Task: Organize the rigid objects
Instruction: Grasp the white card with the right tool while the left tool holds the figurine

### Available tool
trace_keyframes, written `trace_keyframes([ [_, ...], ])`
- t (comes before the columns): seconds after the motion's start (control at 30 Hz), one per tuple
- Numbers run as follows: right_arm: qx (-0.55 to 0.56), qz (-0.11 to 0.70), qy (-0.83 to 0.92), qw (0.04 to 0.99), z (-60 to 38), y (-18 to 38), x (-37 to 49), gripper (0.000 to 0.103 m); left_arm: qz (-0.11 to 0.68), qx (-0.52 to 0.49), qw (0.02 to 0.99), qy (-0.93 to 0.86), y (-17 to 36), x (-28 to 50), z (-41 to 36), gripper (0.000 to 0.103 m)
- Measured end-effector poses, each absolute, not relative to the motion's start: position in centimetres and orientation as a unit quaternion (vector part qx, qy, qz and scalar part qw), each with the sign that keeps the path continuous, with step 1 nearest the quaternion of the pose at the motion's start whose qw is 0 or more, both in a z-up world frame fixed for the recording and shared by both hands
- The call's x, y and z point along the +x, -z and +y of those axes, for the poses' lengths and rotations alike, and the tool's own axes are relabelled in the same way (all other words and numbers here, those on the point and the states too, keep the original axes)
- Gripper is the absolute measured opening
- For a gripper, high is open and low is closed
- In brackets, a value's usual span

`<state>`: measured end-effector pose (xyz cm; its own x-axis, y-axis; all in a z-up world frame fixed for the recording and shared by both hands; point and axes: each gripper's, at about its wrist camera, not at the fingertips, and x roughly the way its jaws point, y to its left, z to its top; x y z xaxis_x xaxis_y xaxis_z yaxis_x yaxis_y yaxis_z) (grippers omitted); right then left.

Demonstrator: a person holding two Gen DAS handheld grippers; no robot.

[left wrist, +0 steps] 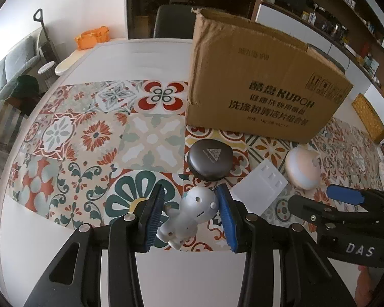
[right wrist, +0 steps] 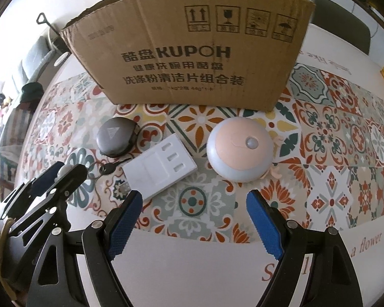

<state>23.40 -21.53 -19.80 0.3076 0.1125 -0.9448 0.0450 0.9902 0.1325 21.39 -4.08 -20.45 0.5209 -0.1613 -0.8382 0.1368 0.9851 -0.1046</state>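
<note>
Left wrist view: the left gripper (left wrist: 189, 212) is clamped on the figurine (left wrist: 189, 215), a small silver-white doll; both blue pads press its sides and it appears clear of the cloth (left wrist: 89, 133), which suggests a lift toward the box (left wrist: 256, 81). The box stands on the far part of the table (left wrist: 51, 243), open top up, so it can probably receive items from above. Just before the box lie the dark case (left wrist: 209, 160), the white plate (left wrist: 258, 190) and the dome (left wrist: 303, 168), set close together, presumably as the remaining pieces to sort. The right gripper (left wrist: 327, 198) enters at the right edge, near the dome. Right wrist view: the right gripper (right wrist: 193, 217) stands about half open with nothing between its pads, hovering over the cloth (right wrist: 332, 140) near the table's (right wrist: 192, 268) near edge; the plate (right wrist: 160, 170) lies just ahead of its left pad and the dome (right wrist: 239, 149) just beyond the gap, so either is a likely next pick. The case (right wrist: 116, 136) sits left of the plate, with a small key (right wrist: 106, 170) beside it. The left gripper (right wrist: 60, 174) shows at the left with the figurine (right wrist: 63, 170) between its 2 fingers. The box (right wrist: 187, 51) faces this view squarely.
</note>
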Motion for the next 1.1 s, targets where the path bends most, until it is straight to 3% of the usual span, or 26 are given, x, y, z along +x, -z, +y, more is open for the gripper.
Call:
trace_keyframes([
  [0.3,0.027,0.598,-0.081,0.797,-19.3,19.4,25.3,0.083,0.466,-0.018,0.882,0.066,19.0,20.9,-3.4,0.042],
  [1.1,-0.085,0.64,-0.139,0.751,-13.6,24.7,30.1,0.084,0.495,-0.035,0.868,0.024,21.4,22.0,-2.2,0.042],
])
